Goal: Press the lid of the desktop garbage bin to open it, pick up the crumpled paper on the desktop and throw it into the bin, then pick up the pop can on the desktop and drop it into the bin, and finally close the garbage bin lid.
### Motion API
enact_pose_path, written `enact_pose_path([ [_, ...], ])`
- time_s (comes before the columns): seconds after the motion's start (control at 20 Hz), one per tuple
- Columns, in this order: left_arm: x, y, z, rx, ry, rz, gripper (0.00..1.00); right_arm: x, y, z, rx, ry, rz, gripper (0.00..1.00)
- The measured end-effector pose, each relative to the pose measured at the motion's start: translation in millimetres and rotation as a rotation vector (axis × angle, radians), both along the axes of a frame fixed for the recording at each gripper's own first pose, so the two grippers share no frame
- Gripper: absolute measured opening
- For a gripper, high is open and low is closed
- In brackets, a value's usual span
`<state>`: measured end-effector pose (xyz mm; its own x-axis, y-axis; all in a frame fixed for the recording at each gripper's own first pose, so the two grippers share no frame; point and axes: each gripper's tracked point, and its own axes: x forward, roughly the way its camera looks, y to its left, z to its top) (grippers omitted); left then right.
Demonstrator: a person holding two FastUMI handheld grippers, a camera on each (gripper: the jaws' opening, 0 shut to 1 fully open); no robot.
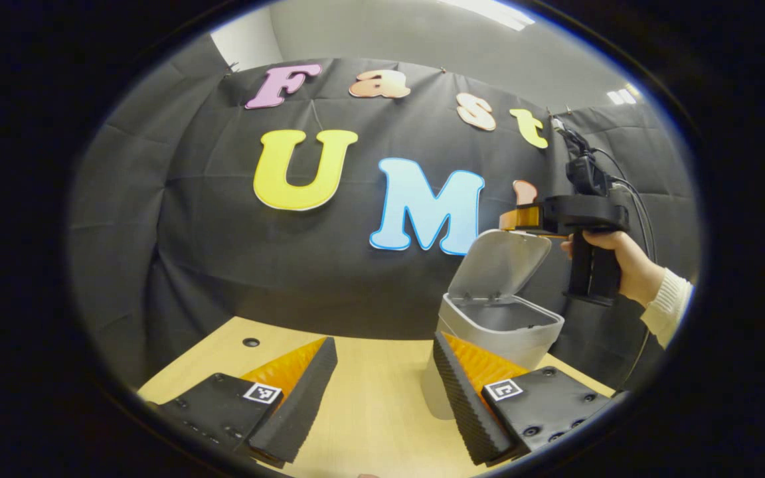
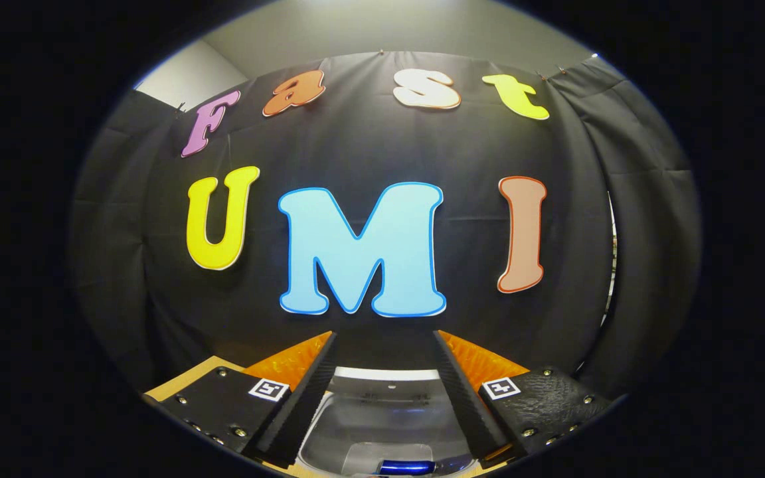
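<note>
The grey desktop bin (image 1: pixel 522 342) stands on the wooden table at the right of the left gripper view, with its lid (image 1: pixel 502 262) tipped up and back. A hand holds my right gripper (image 1: pixel 514 219) just above the lid's top edge. In the right gripper view, my right gripper (image 2: pixel 382 338) is open and looks down into the bin (image 2: pixel 356 418). A blue pop can (image 2: pixel 408 467) lies at the bottom of the bin. My left gripper (image 1: pixel 382 342) hangs open over the table, left of the bin, with nothing between its fingers.
The light wooden table (image 1: pixel 369 398) runs up to the black cloth wall behind it. A small round hole (image 1: pixel 250 342) sits in the tabletop at the far left. A cable (image 1: pixel 641 212) trails from the right gripper, and a white sleeve (image 1: pixel 668 305) shows at the right edge.
</note>
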<state>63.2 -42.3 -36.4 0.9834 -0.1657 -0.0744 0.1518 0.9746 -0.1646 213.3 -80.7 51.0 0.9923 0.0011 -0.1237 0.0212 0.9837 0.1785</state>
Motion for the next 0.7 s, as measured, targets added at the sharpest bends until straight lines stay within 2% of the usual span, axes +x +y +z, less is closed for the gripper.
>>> enact_pose_path([
  [0.15, -3, -4, 1, -0.001, -0.006, 0.002, 0.95, -15, 4, -12, 0.012, 0.015, 0.011, 0.9],
  [0.35, -7, -5, -1, -0.013, -0.004, 0.009, 0.96, -32, 14, -48, 0.026, 0.102, 0.035, 0.9],
  [0.7, -10, -6, -4, 0.001, -0.001, 0.019, 0.95, -37, 24, -95, 0.025, 0.132, 0.021, 0.91],
])
